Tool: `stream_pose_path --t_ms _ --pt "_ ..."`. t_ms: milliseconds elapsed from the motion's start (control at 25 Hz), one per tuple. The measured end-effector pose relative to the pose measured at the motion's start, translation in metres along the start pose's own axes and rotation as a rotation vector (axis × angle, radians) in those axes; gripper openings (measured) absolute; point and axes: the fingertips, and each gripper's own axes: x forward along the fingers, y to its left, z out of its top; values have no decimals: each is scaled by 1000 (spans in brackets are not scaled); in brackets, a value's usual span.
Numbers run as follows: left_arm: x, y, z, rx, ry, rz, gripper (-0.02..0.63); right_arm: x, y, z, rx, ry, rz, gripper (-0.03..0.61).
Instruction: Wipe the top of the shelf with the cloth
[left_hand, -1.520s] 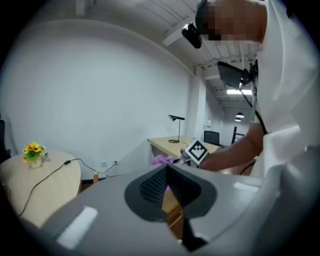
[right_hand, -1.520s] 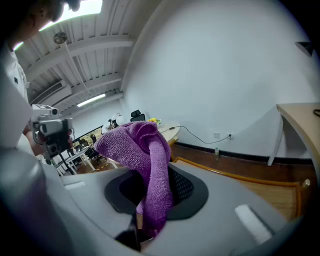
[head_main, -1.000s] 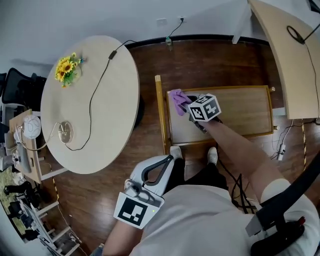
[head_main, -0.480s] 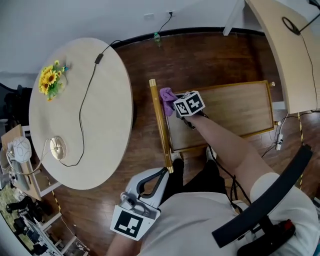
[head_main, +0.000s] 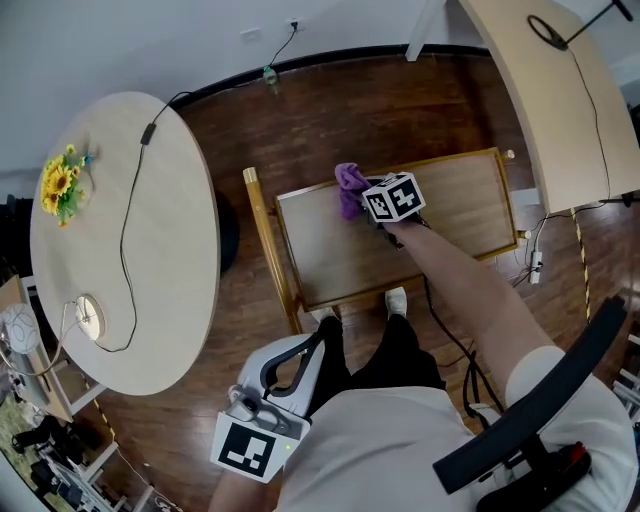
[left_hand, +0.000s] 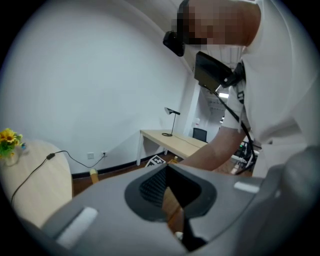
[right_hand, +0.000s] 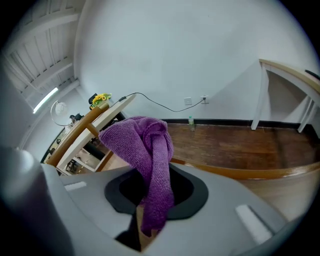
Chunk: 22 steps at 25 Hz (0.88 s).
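Observation:
The shelf top (head_main: 420, 240) is a wooden panel with a raised rim, in the middle of the head view. A purple cloth (head_main: 349, 186) lies bunched on its far edge, left of centre. My right gripper (head_main: 368, 204) is shut on the cloth, its marker cube just behind. In the right gripper view the cloth (right_hand: 147, 150) hangs up and over from between the jaws of my right gripper (right_hand: 150, 222), with the shelf rim (right_hand: 240, 173) beyond. My left gripper (head_main: 322, 338) is held low at my left side, away from the shelf. Its jaws (left_hand: 172, 220) stand shut on nothing.
A round table (head_main: 150, 270) with sunflowers (head_main: 60, 184), a cable and a lamp stands left of the shelf. A long desk (head_main: 560, 100) is at the upper right. The person's white shoes (head_main: 396, 299) are at the shelf's near edge. A power strip (head_main: 534, 265) lies on the floor.
My right gripper has slid the cloth from the shelf's far left corner to the right along the far edge. The left gripper has stayed at my side.

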Motion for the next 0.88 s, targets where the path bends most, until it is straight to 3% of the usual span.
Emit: stream_pose_path --t_ms 440,880 --pt "58 -53 4 -7 32 -64 21 -94 -148 -32 42 21 -163 80" --pt "102 -86 -2 -29 58 -56 20 -190 -287 -63 85 28 -343 80"
